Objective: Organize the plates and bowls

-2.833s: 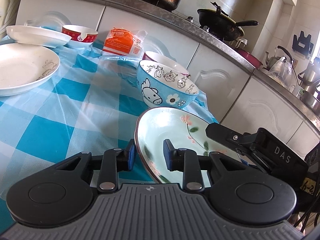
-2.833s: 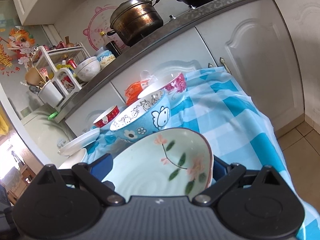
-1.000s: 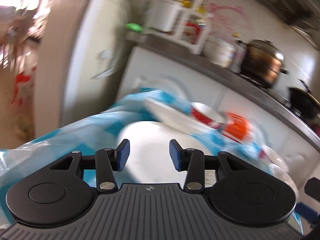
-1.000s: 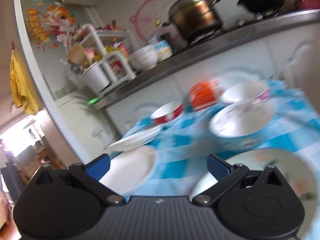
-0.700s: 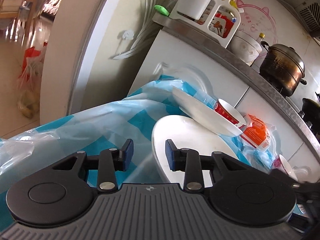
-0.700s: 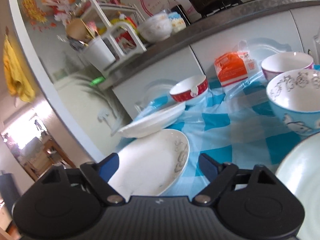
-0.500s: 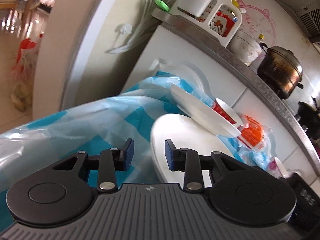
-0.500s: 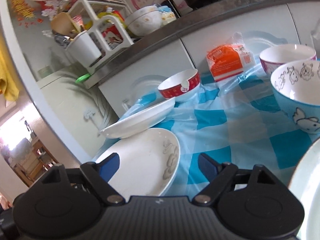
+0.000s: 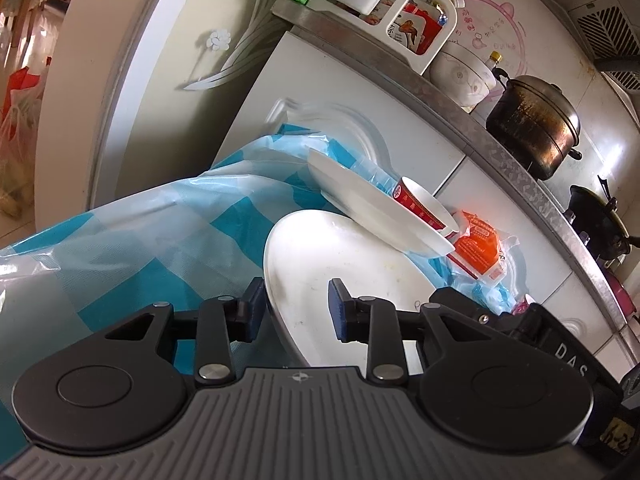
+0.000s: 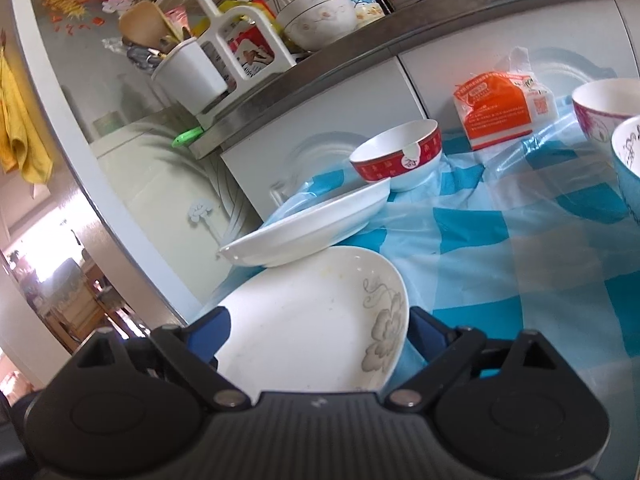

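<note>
Both of my hand-held grippers have swung from the floral bowl to the white plate (image 10: 304,320) | left hand-held gripper (image 9: 296,312) spread, straddling the plate's near rim, no pinch yet | right hand-held gripper (image 10: 316,332) spread wide around it | plate lies on checked cloth (image 10: 520,264), shallow white dish (image 10: 308,224) overlapping its far edge.

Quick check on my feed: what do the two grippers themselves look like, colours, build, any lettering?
Both look alike: a ribbed grey base, two round black discs, and black linkage arms with silver pivots. The left gripper has blue pads on its fingertips; the right gripper has the same. In the left view, the right gripper's black body carries white letters "DAS" and a handwritten tag. No cables show.
</note>
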A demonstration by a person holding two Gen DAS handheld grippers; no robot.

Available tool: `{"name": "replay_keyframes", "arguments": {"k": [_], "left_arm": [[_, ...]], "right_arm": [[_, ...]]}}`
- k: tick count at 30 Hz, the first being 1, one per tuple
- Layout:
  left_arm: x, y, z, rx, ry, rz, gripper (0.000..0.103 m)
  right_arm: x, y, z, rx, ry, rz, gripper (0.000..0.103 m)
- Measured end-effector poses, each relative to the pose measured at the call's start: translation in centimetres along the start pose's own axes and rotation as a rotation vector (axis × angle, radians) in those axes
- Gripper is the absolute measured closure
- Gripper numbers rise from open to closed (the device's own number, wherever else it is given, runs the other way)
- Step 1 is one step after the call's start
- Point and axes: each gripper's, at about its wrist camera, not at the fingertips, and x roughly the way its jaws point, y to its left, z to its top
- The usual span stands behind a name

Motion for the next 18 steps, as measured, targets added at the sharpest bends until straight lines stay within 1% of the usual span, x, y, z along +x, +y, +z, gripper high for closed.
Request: {"name": "replay_keyframes", "arguments": {"k": [7, 13, 18], "left_arm": [[-1.2, -0.4, -0.1, 0.034, -0.037, 0.008, 0.071], [-2.4, -0.3, -0.6, 0.067, -0.043, 0.025, 0.071], [-3.9, -0.1, -1.3, 0.097, -0.037, 0.029, 0.071]], "right_arm": [[-0.9, 1.8, -0.6, -0.121, -0.008, -0.048, 0.011], [-2.2, 2.8, -1.3, -0.165, -0.012, -0.043, 0.011], [-3.4, 3.0, -2.4, -0.163, 0.000, -0.036, 0.011]]}}
